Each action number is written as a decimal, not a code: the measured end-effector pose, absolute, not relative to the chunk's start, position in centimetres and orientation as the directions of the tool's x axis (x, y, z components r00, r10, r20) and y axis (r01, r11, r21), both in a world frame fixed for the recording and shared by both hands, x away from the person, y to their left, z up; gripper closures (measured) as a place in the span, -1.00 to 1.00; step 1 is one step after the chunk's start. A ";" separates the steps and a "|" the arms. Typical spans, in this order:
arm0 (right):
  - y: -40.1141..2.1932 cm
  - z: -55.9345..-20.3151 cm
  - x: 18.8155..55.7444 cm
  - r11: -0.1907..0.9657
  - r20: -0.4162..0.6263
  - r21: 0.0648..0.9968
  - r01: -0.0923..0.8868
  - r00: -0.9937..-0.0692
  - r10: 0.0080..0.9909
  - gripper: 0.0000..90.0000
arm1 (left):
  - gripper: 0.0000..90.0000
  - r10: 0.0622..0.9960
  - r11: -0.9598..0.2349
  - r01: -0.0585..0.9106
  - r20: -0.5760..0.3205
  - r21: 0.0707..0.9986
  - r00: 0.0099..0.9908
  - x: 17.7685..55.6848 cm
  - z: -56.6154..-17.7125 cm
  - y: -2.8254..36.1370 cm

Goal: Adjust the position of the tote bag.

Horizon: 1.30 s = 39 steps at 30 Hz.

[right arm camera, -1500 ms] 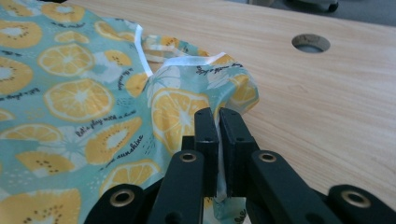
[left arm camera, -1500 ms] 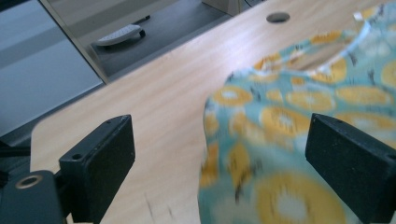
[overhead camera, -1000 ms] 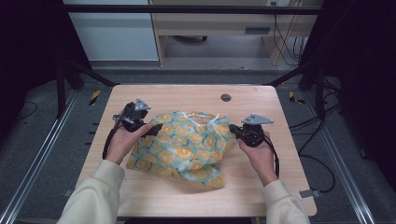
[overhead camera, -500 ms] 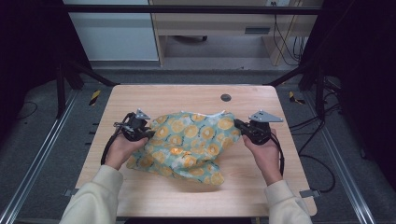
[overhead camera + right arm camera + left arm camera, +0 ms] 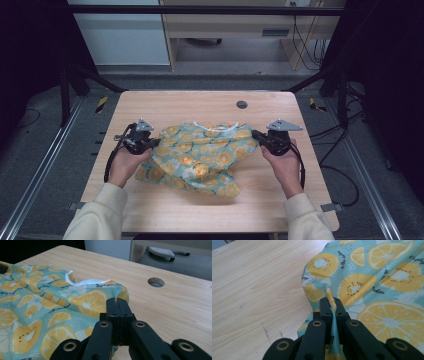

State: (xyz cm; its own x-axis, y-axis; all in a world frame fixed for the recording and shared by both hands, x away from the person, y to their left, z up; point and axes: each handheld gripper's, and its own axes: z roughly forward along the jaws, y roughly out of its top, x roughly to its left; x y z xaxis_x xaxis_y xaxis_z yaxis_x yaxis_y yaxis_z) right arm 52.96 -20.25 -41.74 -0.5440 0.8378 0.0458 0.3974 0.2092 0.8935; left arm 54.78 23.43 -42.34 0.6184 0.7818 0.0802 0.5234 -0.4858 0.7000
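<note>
High view: your forearms angle inward | left gripper (image 5: 156, 142) clamps fruit-print cloth (image 5: 202, 155) left edge | right gripper (image 5: 255, 135) pinches its right edge | table (image 5: 200, 102).

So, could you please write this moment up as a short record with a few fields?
surface: wooden table with a round hole
item: teal fruit-print cloth, rumpled, white trim at its far edge
left gripper: shut on the cloth's left edge, fabric pinched between the jaws
right gripper: shut on the cloth's right edge
cloth state: held at opposite sides, middle resting on the table
</note>
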 end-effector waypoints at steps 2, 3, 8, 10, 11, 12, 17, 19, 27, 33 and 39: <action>-20.2 -41.5 52.9 0.209 0.040 0.899 0.385 -0.547 0.836 1.00 | 1.00 0.783 -0.483 0.514 0.085 0.709 0.617 54.5 -42.3 23.5; -20.2 -41.4 52.8 0.207 0.039 0.901 0.380 -0.548 0.836 1.00 | 1.00 0.783 -0.483 0.514 0.085 0.709 0.617 54.5 -42.3 23.5; -20.3 -41.0 52.7 0.202 0.034 0.909 0.365 -0.547 0.836 1.00 | 1.00 0.780 -0.481 0.504 0.087 0.717 0.620 54.1 -42.1 23.7; -20.3 -40.9 52.7 0.183 0.056 0.910 0.371 -0.550 0.833 1.00 | 1.00 0.780 -0.478 0.497 0.091 0.724 0.619 53.8 -41.9 23.8; -20.3 -40.8 52.8 0.176 0.063 0.912 0.370 -0.551 0.832 1.00 | 1.00 0.781 -0.478 0.483 0.104 0.733 0.615 53.4 -41.8 23.9; -20.2 -40.7 52.8 0.177 0.061 0.913 0.367 -0.554 0.831 1.00 | 1.00 0.784 -0.471 0.480 0.103 0.740 0.612 53.2 -41.7 24.1; -19.9 -40.1 52.8 0.173 0.054 0.922 0.348 -0.556 0.829 1.00 | 1.00 0.793 -0.441 0.464 0.092 0.768 0.602 52.5 -41.3 24.6; -19.9 -40.1 52.7 0.173 0.052 0.923 0.343 -0.558 0.828 1.00 | 1.00 0.802 -0.418 0.457 0.082 0.785 0.592 52.2 -41.0 24.9; -19.9 -38.7 51.6 0.154 0.043 0.944 0.291 -0.573 0.819 1.00 | 1.00 0.816 -0.333 0.419 0.036 0.845 0.576 50.3 -41.1 25.7; -20.0 -38.4 50.2 0.140 0.046 0.951 0.274 -0.577 0.815 1.00 | 1.00 0.817 -0.325 0.393 0.046 0.860 0.574 49.0 -40.7 26.0; -20.2 -38.4 49.1 0.124 0.057 0.955 0.268 -0.579 0.813 1.00 | 1.00 0.819 -0.316 0.370 0.054 0.874 0.572 47.9 -40.3 26.0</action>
